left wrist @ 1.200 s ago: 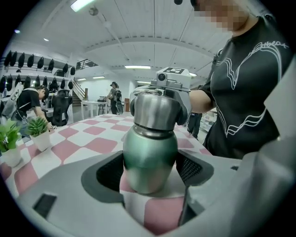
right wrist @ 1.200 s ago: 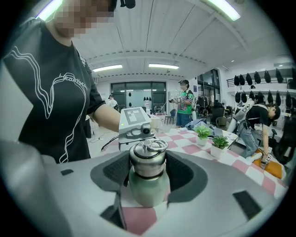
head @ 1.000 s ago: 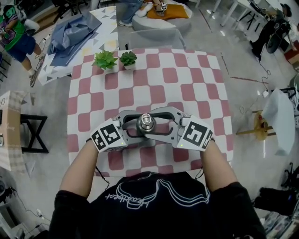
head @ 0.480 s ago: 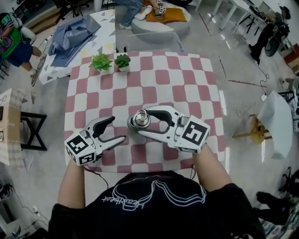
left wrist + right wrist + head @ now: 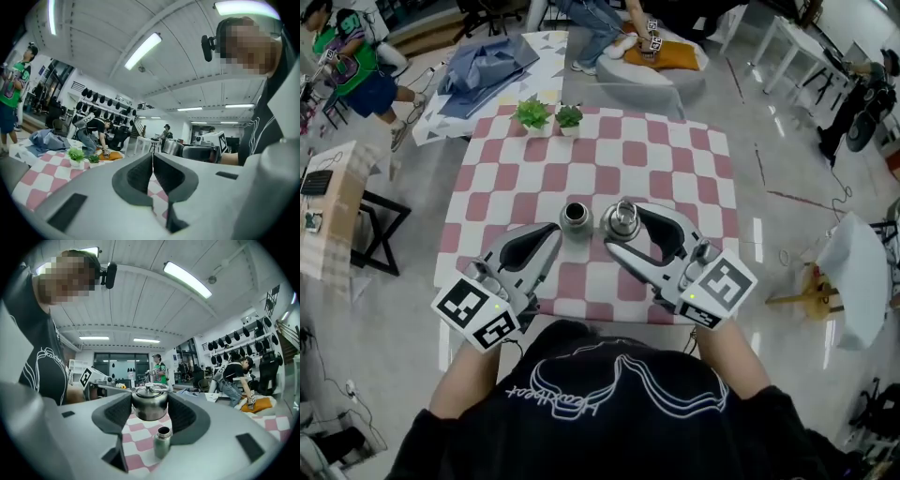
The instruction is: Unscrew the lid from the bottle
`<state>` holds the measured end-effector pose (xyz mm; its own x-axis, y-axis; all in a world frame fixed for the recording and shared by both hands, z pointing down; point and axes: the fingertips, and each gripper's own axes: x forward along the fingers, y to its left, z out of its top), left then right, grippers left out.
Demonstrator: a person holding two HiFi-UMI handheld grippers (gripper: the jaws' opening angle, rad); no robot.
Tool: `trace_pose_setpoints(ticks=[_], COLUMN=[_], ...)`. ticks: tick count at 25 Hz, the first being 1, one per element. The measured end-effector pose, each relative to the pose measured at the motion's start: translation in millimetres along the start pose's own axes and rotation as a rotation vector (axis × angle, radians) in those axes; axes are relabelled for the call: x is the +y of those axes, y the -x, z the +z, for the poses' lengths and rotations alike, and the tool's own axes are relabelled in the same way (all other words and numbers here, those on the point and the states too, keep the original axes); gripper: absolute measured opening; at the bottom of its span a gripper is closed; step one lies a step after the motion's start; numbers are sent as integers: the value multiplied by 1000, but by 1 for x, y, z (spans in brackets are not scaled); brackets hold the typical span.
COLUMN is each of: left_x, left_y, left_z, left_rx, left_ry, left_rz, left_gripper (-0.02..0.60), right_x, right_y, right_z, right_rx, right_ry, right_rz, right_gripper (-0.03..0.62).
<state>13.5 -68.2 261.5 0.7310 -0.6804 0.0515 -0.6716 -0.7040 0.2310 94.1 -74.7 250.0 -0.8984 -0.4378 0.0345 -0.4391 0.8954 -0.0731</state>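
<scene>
The steel bottle (image 5: 575, 217) stands upright with its mouth open on the pink-and-white checkered table (image 5: 675, 150). My right gripper (image 5: 621, 230) is shut on the round steel lid (image 5: 624, 219) and holds it in the air just right of the bottle. The right gripper view shows the lid (image 5: 150, 399) clamped between the pads of that gripper (image 5: 150, 412), with the open bottle (image 5: 161, 441) below it. My left gripper (image 5: 553, 232) hovers just left of and nearer than the bottle, apart from it. Its jaws (image 5: 152, 161) are shut with nothing between them.
Two small potted plants (image 5: 532, 113) (image 5: 569, 116) stand at the table's far edge. Beyond the table are a grey seat (image 5: 647, 75), a cloth-covered table (image 5: 487, 66) and people. A side table (image 5: 337, 197) is at the left.
My left gripper let go of the bottle, drew back to the left and shut empty. My right gripper carried the lid off to the right, leaving the bottle open.
</scene>
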Motion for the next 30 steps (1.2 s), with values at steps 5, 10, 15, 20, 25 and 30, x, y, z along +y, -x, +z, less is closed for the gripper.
trace_pose_setpoints(ticks=[5, 10, 15, 20, 25, 30], left_x=[-44, -72, -82, -88, -84, -85], left_y=[4, 7, 8, 6, 6, 6], left_z=[16, 15, 16, 11, 0, -3], left_rx=[-12, 13, 11, 26, 40, 46], left_ry=[-26, -79, -85, -104, -82, -88], left_rz=[21, 16, 18, 16, 20, 28], left_gripper=[6, 6, 6, 6, 6, 6], right_x=[20, 33, 39, 42, 42, 42], right_y=[35, 57, 67, 68, 66, 63], right_z=[20, 25, 24, 19, 9, 2], right_rx=[-14, -14, -16, -18, -7, 6], right_ry=[31, 46, 43, 35, 21, 7], right_rz=[-46, -58, -74, -72, -72, -59], right_gripper=[249, 249, 249, 249, 249, 249])
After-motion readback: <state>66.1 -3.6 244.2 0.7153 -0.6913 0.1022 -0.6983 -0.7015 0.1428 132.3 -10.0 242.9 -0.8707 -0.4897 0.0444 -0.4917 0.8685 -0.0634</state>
